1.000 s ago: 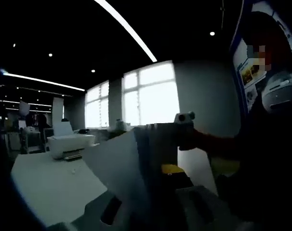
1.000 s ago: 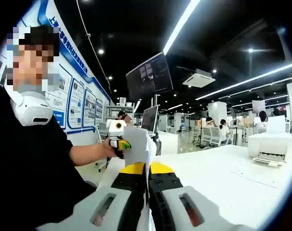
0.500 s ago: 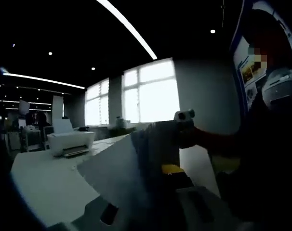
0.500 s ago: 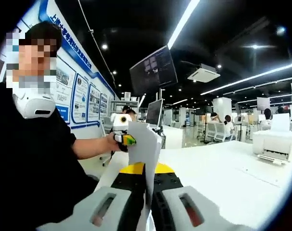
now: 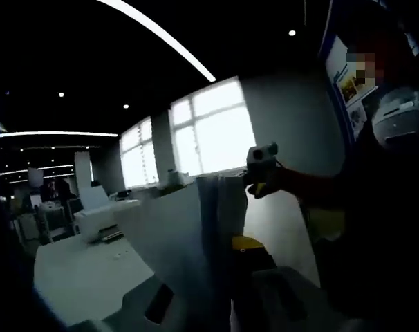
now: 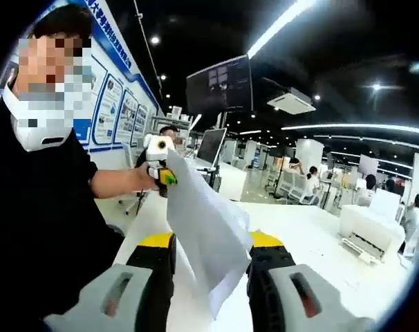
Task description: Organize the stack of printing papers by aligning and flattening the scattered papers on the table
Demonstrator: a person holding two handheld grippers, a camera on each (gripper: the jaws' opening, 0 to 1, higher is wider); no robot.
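White papers (image 6: pixel 206 235) hang from the left tool (image 6: pixel 161 176), clenched on them, between the right tool's (image 6: pixel 209 259) released jaws; tap edges square against the tabletop (image 6: pixel 313 238).

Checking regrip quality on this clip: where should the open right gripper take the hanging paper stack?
Probably the free lower corner of the paper stack, which droops between the right gripper's open jaws; close straight on from below. The left gripper pinches the top end, so the sheets hang slanted.
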